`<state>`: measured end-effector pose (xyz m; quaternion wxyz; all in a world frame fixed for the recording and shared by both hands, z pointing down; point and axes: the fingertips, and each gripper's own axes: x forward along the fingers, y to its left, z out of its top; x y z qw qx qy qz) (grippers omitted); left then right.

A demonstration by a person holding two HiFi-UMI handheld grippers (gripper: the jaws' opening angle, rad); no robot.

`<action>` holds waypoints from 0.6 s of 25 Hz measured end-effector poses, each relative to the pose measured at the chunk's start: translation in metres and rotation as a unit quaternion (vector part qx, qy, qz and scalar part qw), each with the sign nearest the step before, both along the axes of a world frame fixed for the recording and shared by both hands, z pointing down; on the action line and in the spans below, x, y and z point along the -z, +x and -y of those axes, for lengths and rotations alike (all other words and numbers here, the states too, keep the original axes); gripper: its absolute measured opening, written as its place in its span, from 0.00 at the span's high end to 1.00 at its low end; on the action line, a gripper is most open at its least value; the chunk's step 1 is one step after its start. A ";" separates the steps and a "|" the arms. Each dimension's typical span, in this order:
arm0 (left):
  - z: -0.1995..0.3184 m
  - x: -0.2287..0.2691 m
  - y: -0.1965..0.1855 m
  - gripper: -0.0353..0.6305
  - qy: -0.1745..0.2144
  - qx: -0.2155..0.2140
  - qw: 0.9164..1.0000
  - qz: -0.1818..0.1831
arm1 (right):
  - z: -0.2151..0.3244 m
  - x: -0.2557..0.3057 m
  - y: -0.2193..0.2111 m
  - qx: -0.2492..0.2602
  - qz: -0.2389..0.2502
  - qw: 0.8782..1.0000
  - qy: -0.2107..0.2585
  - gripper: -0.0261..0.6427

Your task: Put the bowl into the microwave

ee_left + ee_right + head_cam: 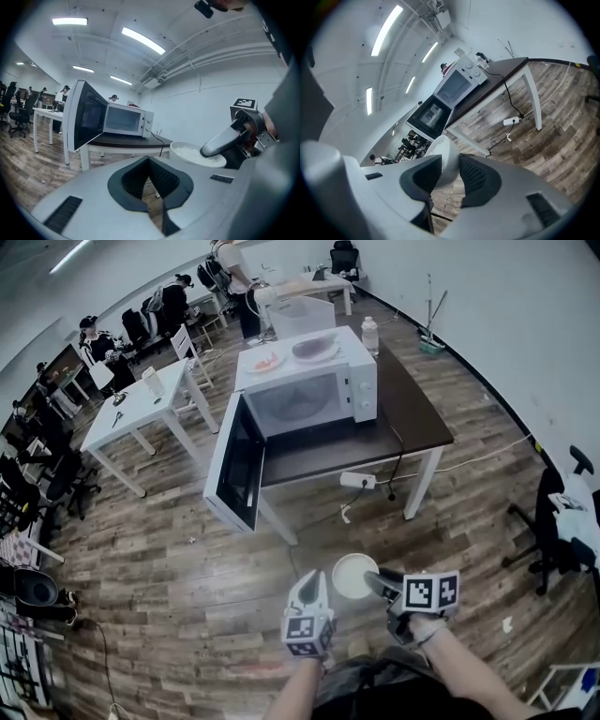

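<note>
Head view: the white bowl point(354, 575) hangs over the wood floor point(169, 568), well in front of the microwave point(314, 395). The right gripper point(375, 579) holds it by the rim, with the left gripper point(312, 585) just beside it. The microwave stands on a dark tabletop point(417, 413), its door point(234, 465) swung open and plates point(314, 348) on its top. Each gripper's cube bears a black-and-white square marker.

Left gripper view: its fingers point(166, 180) meet at the tips, nothing between them. Only this view shows inside the bowl, which holds something white and grainy.

Right gripper view: its fingers point(476, 178) are clamped on the bowl's wall, one inside and one outside, the microwave beyond.
</note>
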<state>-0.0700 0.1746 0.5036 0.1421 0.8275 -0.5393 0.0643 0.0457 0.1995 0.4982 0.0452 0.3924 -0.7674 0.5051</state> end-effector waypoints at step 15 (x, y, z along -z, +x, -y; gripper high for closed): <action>0.063 -0.009 -0.006 0.95 -0.011 0.015 1.000 0.011 | 0.079 -0.007 0.002 0.007 0.008 1.000 0.001 0.78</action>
